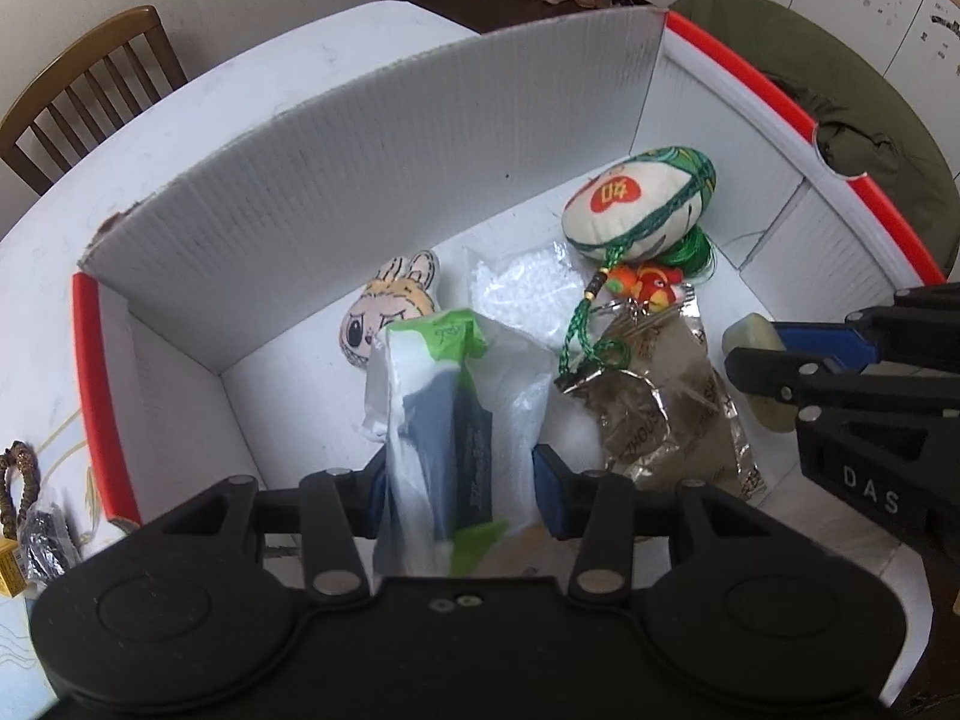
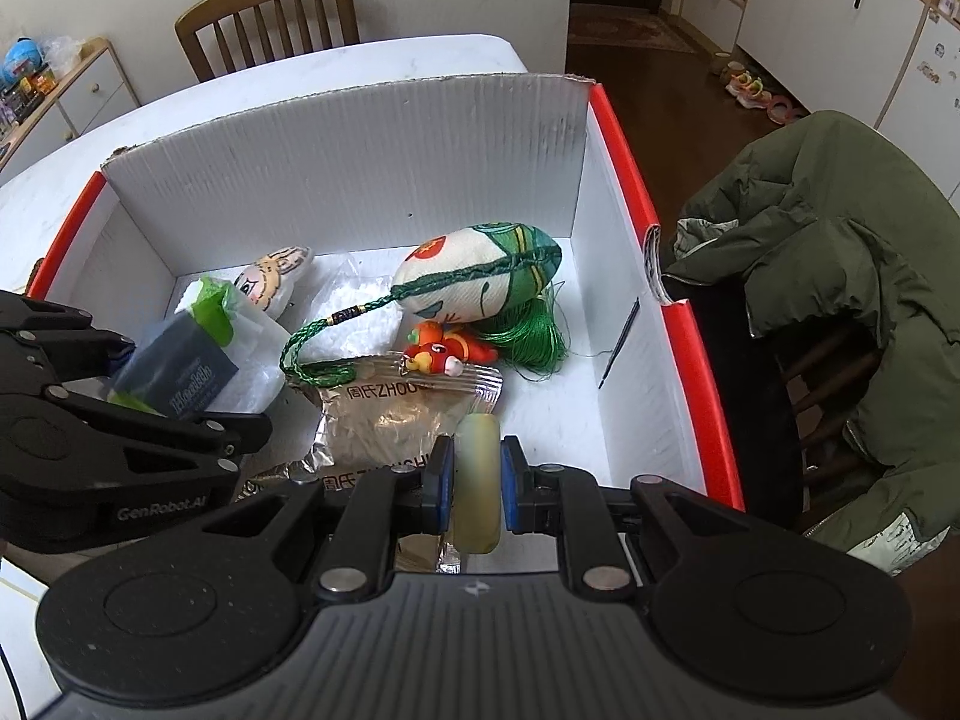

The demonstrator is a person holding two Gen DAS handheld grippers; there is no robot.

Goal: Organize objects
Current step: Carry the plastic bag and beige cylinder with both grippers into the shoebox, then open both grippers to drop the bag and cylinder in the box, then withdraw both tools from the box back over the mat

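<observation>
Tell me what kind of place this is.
Most likely a home dining area: a white table with a wooden dining chair pulled up, white cabinets along the wall, and shoes left on the dark wood floor near a doorway.

Both fisheye views sit just behind their own fingers, tilted steeply down into the same white corrugated cardboard box with red rims [image 1: 384, 138], close above its floor. The left wrist view looks in from the box's near left corner, with the right gripper [image 1: 744, 354] entering at 3 o'clock. The right wrist view looks from the near right side, with the left gripper [image 2: 156, 384] at 9 o'clock. Both share the green-corded cream stuffed pouch [image 1: 642, 201] [image 2: 480, 282], the far wall and the brown wooden slat-back chair [image 1: 90, 90] [image 2: 270, 18] beyond.
</observation>
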